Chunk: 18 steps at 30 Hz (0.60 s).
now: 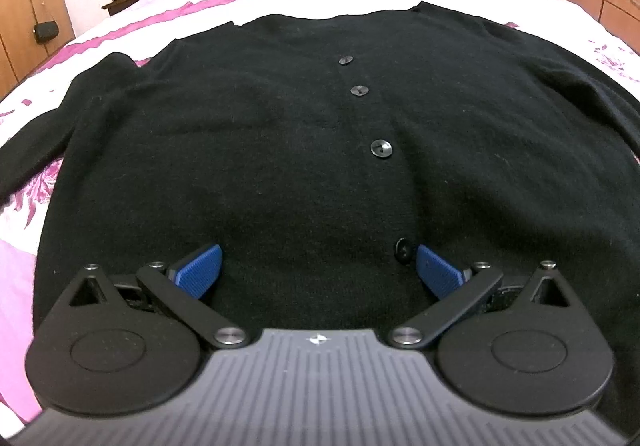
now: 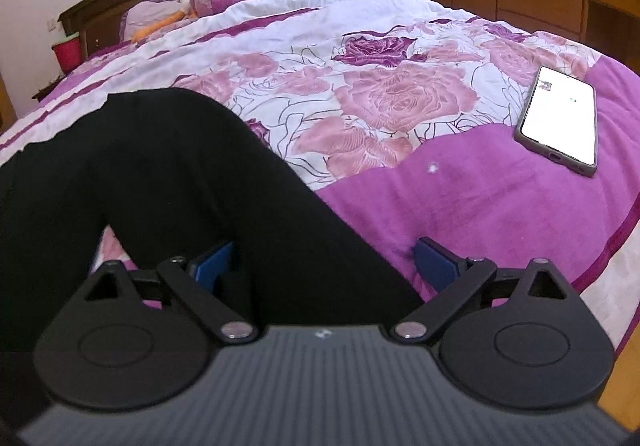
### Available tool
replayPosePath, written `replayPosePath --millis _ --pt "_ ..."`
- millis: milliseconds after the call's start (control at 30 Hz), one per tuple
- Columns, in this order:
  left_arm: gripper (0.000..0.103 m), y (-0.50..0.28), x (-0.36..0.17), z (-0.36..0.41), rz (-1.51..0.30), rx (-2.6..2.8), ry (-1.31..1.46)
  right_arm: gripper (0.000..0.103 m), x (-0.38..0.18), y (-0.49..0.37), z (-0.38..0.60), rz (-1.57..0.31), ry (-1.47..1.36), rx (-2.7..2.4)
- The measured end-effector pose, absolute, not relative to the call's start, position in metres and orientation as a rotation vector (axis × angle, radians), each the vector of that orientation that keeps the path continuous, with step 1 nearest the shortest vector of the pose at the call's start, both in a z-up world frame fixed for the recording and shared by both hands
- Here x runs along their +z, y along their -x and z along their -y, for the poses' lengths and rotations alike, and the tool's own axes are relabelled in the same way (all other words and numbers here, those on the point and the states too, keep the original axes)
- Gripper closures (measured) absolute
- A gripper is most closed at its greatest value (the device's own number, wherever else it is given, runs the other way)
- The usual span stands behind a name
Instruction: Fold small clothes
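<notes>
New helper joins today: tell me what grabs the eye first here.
A black buttoned cardigan lies spread flat on the pink floral bedspread, under the open left hand-held gripper. The open right hand-held gripper straddles its sleeve; a lit phone lies to the right.

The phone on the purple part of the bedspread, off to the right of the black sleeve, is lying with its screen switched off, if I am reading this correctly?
Not quite: the phone has its screen lit, showing white. The right wrist view shows it. The rest holds: it lies on the purple part of the bedspread, right of the black sleeve.
</notes>
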State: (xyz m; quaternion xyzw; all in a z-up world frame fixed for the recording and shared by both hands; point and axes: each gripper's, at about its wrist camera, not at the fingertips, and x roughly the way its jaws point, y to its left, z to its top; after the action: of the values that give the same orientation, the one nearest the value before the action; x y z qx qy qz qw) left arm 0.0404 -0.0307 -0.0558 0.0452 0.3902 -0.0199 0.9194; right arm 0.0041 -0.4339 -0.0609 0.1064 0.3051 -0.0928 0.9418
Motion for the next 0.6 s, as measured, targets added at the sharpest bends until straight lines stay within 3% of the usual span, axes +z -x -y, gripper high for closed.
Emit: replayPosePath --millis 33,133,200,267,600 --pt "0.0 -0.04 -0.055 0.03 -0.797 -0.047 -0.09 0.01 -0.06 -0.003 0.434 -0.619 -0.218 -0.181" --pt "0.0 -0.037 -0.053 0.027 -0.779 -0.066 -0.088 0.033 -0.055 0.003 0.434 -0.603 -0.228 -0.144" --pt "0.0 -0.036 -0.05 0.026 -0.772 -0.077 -0.093 0.057 -0.051 0.006 0.436 -0.6 -0.256 -0.106" --pt "0.0 -0.034 -0.046 0.025 -0.769 -0.086 -0.097 0.074 -0.046 0.007 0.435 -0.595 -0.265 -0.076" --pt "0.0 -0.019 -0.01 0.011 -0.665 -0.075 -0.117 0.079 0.028 0.017 0.397 -0.458 -0.239 0.069"
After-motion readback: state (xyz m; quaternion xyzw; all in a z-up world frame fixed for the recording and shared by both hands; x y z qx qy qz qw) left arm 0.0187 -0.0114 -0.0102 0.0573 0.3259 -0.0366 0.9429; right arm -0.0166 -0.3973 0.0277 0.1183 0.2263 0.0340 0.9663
